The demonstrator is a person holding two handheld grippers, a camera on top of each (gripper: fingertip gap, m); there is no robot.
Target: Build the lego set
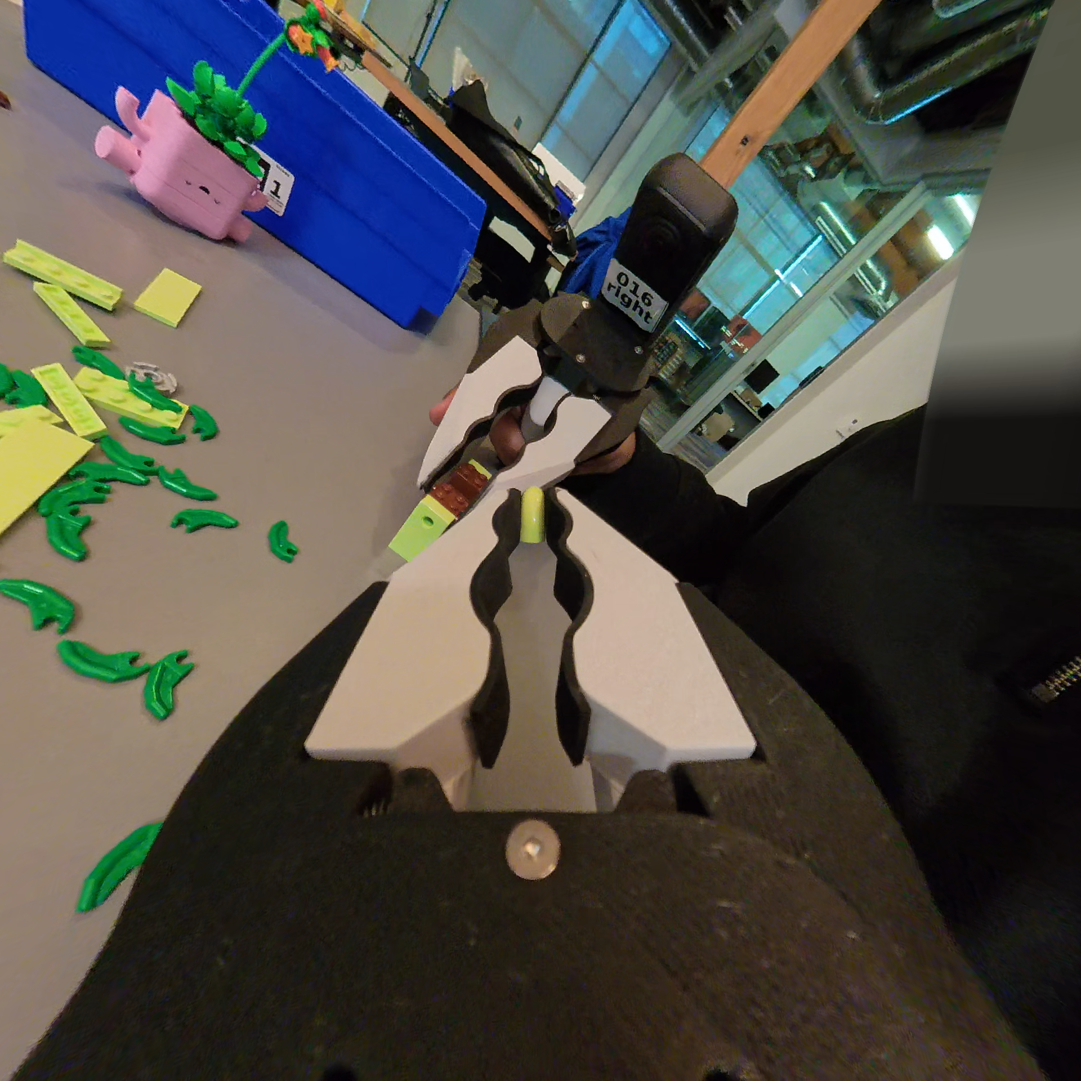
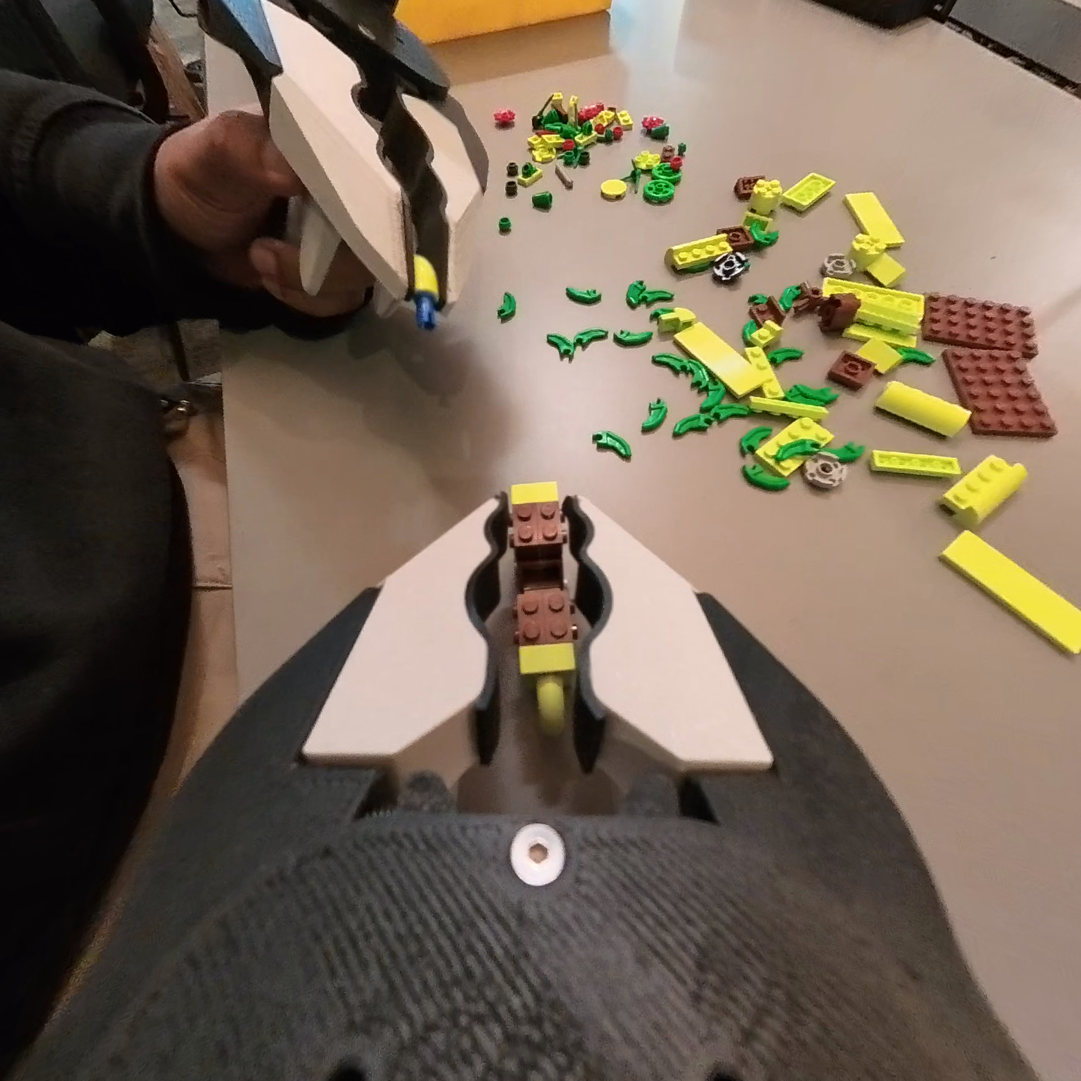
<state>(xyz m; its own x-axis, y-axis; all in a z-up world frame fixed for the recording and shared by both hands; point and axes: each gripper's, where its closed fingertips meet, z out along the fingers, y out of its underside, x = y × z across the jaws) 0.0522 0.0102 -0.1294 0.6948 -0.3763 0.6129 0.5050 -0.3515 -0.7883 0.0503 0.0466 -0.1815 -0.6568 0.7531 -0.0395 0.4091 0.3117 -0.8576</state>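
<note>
**Both claws gripping parts above the table**

The right claw (image 2: 533, 503) was clamped on a brown-and-lime brick assembly (image 2: 539, 570), held above the table (image 2: 362, 444). The left claw (image 1: 531, 497) pinched a small lime piece with a blue pin (image 2: 426, 286). A pink pot (image 1: 184, 169) held green leaves; a blue bin (image 1: 351, 175) stood behind it, contents hidden.

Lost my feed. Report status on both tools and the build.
Left tool shut on small lime piece, blue pin at its tip. Right tool shut on brown-and-lime assembly. Both held above table, apart. Nothing between them.
</note>
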